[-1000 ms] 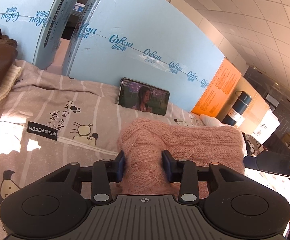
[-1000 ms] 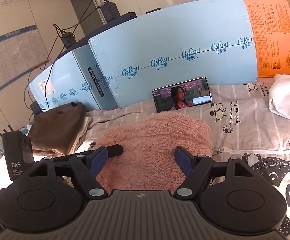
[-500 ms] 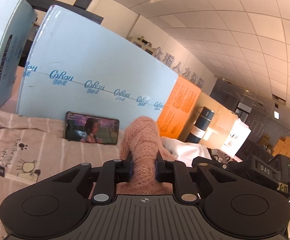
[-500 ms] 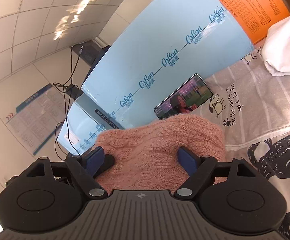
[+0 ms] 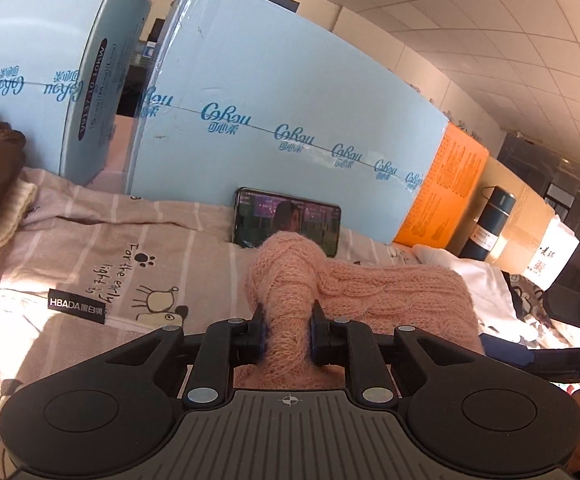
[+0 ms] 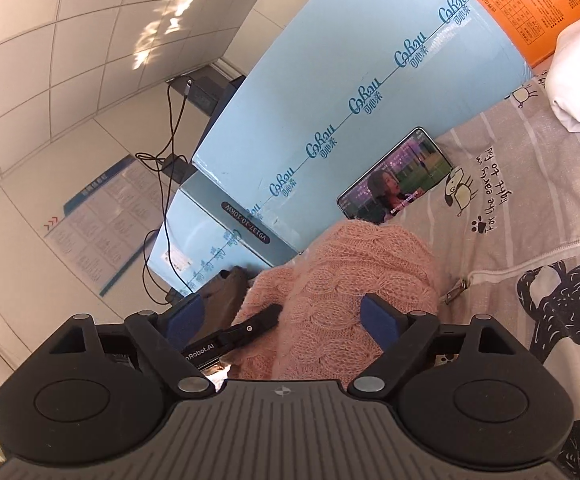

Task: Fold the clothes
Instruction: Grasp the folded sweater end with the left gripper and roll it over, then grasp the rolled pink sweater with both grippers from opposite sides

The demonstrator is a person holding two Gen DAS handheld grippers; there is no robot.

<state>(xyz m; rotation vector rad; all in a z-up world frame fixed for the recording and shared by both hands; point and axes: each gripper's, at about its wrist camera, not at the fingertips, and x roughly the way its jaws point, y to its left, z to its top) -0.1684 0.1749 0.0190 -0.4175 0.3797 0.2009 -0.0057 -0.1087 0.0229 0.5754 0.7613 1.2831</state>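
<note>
My left gripper [image 5: 286, 330] has its fingers clamped on the pink sweater [image 5: 390, 292]. My right gripper [image 6: 280, 320] has fingers apart around it, phone [image 6: 396, 178] at one o'clock.

Fuzzy pink cable-knit wool sweater [image 5: 370, 288], matt printed cotton bedsheet [image 5: 130, 256], glossy phone [image 5: 286, 220] glass, taped blue cardboard box [image 5: 290, 112].

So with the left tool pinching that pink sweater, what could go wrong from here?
1. The left tool grips only a narrow bunch of the pink sweater, so the loose knit might slip out or stretch.
2. The phone leans on the blue box right behind the sweater; a swing could knock it over.
3. The right tool is open, so the other side is unsupported.
</note>
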